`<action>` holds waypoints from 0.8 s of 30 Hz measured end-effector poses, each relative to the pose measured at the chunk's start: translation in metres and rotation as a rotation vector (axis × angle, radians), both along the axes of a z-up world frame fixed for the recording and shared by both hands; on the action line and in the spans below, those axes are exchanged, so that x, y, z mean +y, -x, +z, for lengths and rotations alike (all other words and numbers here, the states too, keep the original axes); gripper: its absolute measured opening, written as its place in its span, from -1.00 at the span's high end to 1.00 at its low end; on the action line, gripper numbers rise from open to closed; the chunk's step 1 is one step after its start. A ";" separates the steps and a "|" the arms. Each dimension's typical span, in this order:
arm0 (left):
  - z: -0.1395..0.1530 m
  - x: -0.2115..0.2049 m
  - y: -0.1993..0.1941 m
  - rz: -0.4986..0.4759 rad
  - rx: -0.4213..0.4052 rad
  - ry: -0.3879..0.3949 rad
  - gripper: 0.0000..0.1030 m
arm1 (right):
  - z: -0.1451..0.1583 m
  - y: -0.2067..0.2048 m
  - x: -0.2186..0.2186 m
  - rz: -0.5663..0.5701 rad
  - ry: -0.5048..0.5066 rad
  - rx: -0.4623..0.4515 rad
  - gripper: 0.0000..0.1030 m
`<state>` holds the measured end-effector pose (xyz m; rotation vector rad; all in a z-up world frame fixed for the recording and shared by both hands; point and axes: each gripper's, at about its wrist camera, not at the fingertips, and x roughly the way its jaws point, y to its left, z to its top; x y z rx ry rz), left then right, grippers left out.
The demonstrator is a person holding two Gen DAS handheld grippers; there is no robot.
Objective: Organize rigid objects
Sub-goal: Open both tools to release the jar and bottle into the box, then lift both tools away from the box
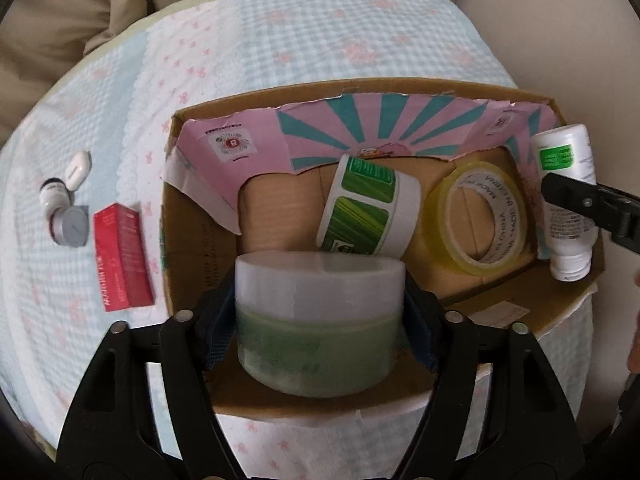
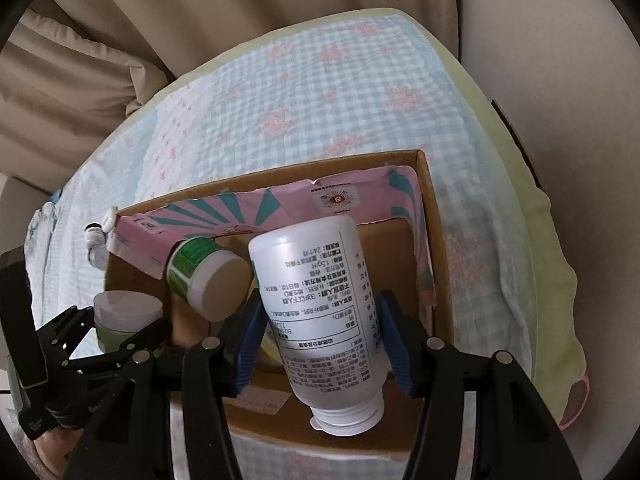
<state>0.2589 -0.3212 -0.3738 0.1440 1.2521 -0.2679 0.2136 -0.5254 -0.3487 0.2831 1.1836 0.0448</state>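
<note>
My left gripper (image 1: 320, 320) is shut on a green cream jar (image 1: 318, 320) with a frosted lid, held over the near edge of the cardboard box (image 1: 188, 216). My right gripper (image 2: 320, 320) is shut on a white bottle (image 2: 320, 312), cap toward the camera, held over the box's (image 2: 432, 240) right side. The bottle also shows in the left wrist view (image 1: 568, 200), with a right finger (image 1: 576, 192) across it. Inside the box lie a green-labelled white jar (image 1: 368, 208) and a roll of clear tape (image 1: 476, 220).
On the checked cloth (image 1: 280, 40) left of the box lie a red carton (image 1: 122, 256), a small grey-capped jar (image 1: 70, 228) and a small white bottle (image 1: 56, 194). A pink and teal liner (image 1: 360, 124) lines the box's far wall. Beige cushions (image 2: 120, 40) lie behind.
</note>
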 end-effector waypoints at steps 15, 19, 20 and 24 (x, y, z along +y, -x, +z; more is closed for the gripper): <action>0.051 0.033 0.017 0.046 -0.086 0.024 -0.99 | 0.034 0.022 0.003 -0.034 0.035 -0.095 -1.00; 0.068 0.039 0.023 0.062 -0.105 0.045 -0.99 | 0.047 0.029 0.009 -0.031 0.044 -0.111 -1.00; 0.073 0.041 0.025 0.063 -0.110 0.046 -0.99 | 0.051 0.030 0.011 -0.030 0.048 -0.116 -1.00; 0.095 0.048 0.036 0.065 -0.137 0.047 -0.99 | 0.070 0.040 0.017 -0.026 0.058 -0.139 -1.00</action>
